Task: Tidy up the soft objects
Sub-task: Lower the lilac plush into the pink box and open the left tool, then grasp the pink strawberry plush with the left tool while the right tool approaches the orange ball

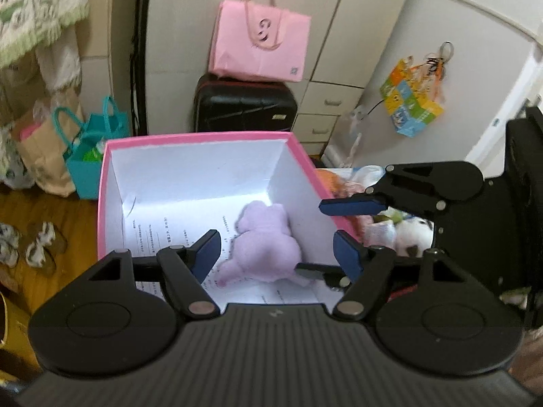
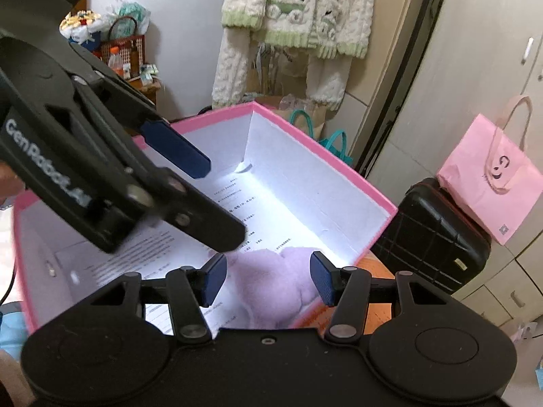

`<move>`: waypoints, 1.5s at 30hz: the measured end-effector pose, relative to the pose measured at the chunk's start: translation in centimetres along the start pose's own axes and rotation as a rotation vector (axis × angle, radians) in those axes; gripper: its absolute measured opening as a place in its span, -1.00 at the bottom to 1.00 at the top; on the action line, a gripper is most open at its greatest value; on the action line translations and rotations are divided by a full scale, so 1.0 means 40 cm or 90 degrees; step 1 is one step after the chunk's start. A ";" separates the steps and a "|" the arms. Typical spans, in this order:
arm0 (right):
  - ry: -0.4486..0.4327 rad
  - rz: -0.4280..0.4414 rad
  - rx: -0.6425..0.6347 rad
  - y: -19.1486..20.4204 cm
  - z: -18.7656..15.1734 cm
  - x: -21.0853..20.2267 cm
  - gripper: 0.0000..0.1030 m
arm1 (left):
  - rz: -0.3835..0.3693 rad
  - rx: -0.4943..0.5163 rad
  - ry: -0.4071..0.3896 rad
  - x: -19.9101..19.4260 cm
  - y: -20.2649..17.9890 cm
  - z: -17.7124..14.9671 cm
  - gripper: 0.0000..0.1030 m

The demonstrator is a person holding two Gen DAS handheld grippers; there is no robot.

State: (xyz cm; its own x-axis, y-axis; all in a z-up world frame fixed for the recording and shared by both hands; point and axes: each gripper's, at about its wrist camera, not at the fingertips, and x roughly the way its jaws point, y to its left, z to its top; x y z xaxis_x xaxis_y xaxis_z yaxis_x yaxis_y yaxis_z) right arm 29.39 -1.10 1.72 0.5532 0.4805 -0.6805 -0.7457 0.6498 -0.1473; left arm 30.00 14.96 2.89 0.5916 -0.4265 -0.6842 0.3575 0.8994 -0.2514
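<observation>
On the wooden floor at far left of the left wrist view, patterned slippers [image 1: 37, 244] and a teal bag [image 1: 93, 156] beside a brown paper bag [image 1: 40, 159]. Next over, a pink box [image 1: 112, 156] with white inner walls and a printed sheet [image 1: 159, 234] along the bottom. Lying on that sheet, toward the box's right wall, a lilac plush toy [image 1: 264, 247], loose, touched by neither tool. Above the toy, the left gripper [image 1: 276, 254] with blue pads spread apart, nothing pinched between them. Behind the box, a black suitcase [image 1: 244, 105] carrying a pink tote [image 1: 261, 44]. Further right, the right gripper [image 1: 342, 237] reaching in over the box's right rim, jaws parted and empty; beyond that rim, a heap of other soft toys [image 1: 404, 230], partly hidden. On the white door at right, a colourful hanging bag [image 1: 410, 101].

In the right wrist view, upper left, the left gripper [image 2: 220, 203] slanting down into the box. Lower centre, the right gripper [image 2: 268, 279] spread over the same lilac plush toy [image 2: 268, 281], pads clear of the fur. At the top, a cream knit sweater [image 2: 295, 13] hanging.
</observation>
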 end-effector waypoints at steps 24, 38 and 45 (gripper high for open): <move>-0.135 -0.096 0.113 -0.050 -0.263 -0.430 0.16 | -0.011 0.241 -0.031 -0.195 -0.407 -0.166 0.45; -0.105 -0.091 0.155 -0.030 -0.491 -0.436 0.16 | -0.021 0.306 -0.015 -0.085 -0.521 -0.261 0.45; -0.095 -0.050 0.157 -0.021 -0.584 -0.379 0.17 | -0.025 0.301 -0.005 -0.007 -0.555 -0.287 0.45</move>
State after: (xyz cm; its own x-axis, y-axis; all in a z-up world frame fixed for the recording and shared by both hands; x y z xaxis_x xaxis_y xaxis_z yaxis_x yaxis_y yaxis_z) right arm 12.96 -22.69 -4.62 0.6675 0.4923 -0.5586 -0.5954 0.8034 -0.0035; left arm 13.61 -3.78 0.80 0.5758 -0.4622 -0.6744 0.6683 0.7412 0.0627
